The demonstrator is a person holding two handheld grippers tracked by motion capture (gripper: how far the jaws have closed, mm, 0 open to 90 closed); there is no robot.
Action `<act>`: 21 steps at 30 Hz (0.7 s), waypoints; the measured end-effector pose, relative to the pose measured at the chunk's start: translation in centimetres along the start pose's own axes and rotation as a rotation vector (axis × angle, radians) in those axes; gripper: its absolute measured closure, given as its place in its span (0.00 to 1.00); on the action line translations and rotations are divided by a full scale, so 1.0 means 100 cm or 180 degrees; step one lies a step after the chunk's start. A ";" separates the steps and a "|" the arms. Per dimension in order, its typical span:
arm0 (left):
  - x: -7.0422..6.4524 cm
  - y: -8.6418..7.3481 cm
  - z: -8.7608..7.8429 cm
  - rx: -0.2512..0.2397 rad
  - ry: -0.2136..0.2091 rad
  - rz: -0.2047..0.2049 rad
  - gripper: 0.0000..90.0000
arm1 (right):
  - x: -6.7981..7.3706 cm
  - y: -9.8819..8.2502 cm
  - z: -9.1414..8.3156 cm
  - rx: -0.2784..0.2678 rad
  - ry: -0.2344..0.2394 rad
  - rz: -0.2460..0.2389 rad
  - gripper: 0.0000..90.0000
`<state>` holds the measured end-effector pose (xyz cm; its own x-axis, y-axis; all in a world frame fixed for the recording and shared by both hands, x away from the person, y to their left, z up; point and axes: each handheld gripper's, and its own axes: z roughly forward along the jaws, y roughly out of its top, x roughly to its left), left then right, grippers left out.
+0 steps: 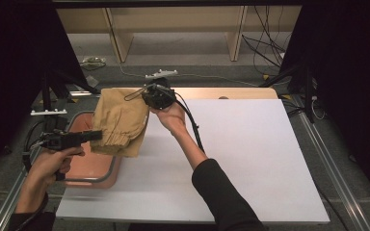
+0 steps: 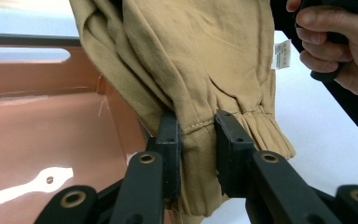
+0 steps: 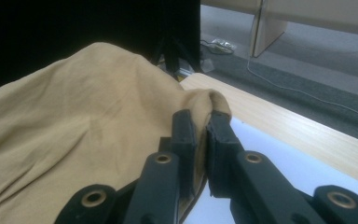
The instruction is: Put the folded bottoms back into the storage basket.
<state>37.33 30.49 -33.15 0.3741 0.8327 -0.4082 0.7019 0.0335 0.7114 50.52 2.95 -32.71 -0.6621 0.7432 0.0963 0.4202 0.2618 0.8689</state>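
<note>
A tan cloth garment [image 1: 121, 120] with a gathered elastic hem hangs in the air between both grippers, above the left edge of the white table sheet [image 1: 231, 159] and a pink tub [image 1: 92, 166]. My left gripper [image 1: 96, 135] is shut on the garment's lower hem [image 2: 198, 135], with fabric bunched between the pads. My right gripper [image 1: 150, 94] is shut on a fold at the garment's top edge [image 3: 200, 105]. A white label [image 2: 282, 53] shows on the garment near the right hand [image 2: 340, 42].
The pink tub [image 2: 42, 121] sits at the table's left side, directly under the hanging cloth. A wooden table edge [image 3: 298, 126] runs behind the white sheet. Black stands [image 1: 48, 91] and cables [image 1: 265, 43] lie on the floor beyond.
</note>
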 end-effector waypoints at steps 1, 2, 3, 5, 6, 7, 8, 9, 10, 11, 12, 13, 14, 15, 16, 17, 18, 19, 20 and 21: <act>0.001 0.000 0.000 -0.0010 0.0006 -0.0009 0.81 | 0.001 0.000 0.001 0.0005 0.0004 0.0005 0.93; 0.001 0.000 -0.001 0.0001 0.0009 -0.0004 0.81 | 0.001 0.000 0.001 0.0001 0.0006 0.0004 0.93; 0.002 0.000 -0.001 0.0010 0.0017 0.0000 0.81 | 0.002 0.000 0.002 0.0000 0.0008 -0.0001 0.93; 0.003 -0.001 -0.001 0.0005 0.0025 -0.0016 0.81 | 0.003 0.001 0.003 0.0011 0.0005 -0.0009 0.93; 0.004 -0.001 -0.001 0.0007 0.0025 -0.0017 0.81 | 0.003 0.001 0.003 0.0007 0.0008 -0.0019 0.93; 0.005 -0.001 -0.001 0.0008 0.0023 -0.0021 0.81 | 0.004 0.002 0.004 0.0008 0.0011 -0.0021 0.93; 0.005 -0.001 -0.002 0.0006 0.0025 -0.0032 0.81 | 0.005 0.002 0.004 0.0012 0.0010 -0.0025 0.93; 0.006 -0.001 -0.003 0.0007 0.0028 -0.0029 0.81 | 0.005 0.002 0.004 0.0011 0.0007 -0.0031 0.93; 0.007 -0.001 -0.004 -0.0003 0.0027 -0.0032 0.81 | 0.006 0.003 0.005 0.0012 0.0012 -0.0029 0.93; 0.007 -0.001 -0.005 -0.0006 0.0030 -0.0043 0.81 | 0.007 0.003 0.006 0.0018 0.0018 -0.0040 0.93; 0.008 -0.001 -0.006 -0.0002 0.0036 -0.0041 0.81 | 0.008 0.004 0.007 0.0013 0.0018 -0.0043 0.93; 0.009 -0.001 -0.006 -0.0004 0.0043 -0.0044 0.81 | 0.009 0.004 0.007 0.0020 0.0023 -0.0052 0.93; 0.010 -0.001 -0.007 -0.0006 0.0044 -0.0052 0.81 | 0.010 0.005 0.008 0.0021 0.0026 -0.0054 0.93; 0.011 0.000 -0.008 -0.0002 0.0050 -0.0056 0.81 | 0.011 0.005 0.009 0.0018 0.0027 -0.0058 0.93; 0.012 -0.001 -0.009 -0.0005 0.0060 -0.0060 0.81 | 0.012 0.006 0.010 0.0021 0.0031 -0.0059 0.93; 0.012 -0.001 -0.010 -0.0012 0.0071 -0.0063 0.81 | 0.013 0.007 0.011 0.0011 0.0036 -0.0066 0.93; 0.012 0.000 -0.012 -0.0018 0.0077 -0.0061 0.81 | 0.014 0.007 0.011 0.0015 0.0043 -0.0073 0.93; 0.012 0.000 -0.013 -0.0024 0.0074 -0.0060 0.81 | 0.016 0.008 0.012 0.0009 0.0050 -0.0080 0.93; 0.013 0.001 -0.015 -0.0037 0.0082 -0.0060 0.81 | 0.017 0.009 0.013 0.0000 0.0053 -0.0082 0.93; 0.013 0.001 -0.016 -0.0045 0.0091 -0.0066 0.81 | 0.018 0.009 0.013 0.0003 0.0056 -0.0088 0.93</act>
<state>36.89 32.52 -32.70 0.3420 0.8472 -0.4065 0.7007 0.0584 0.7110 50.52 5.33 -32.37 -0.6843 0.7247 0.0808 0.4021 0.2826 0.8709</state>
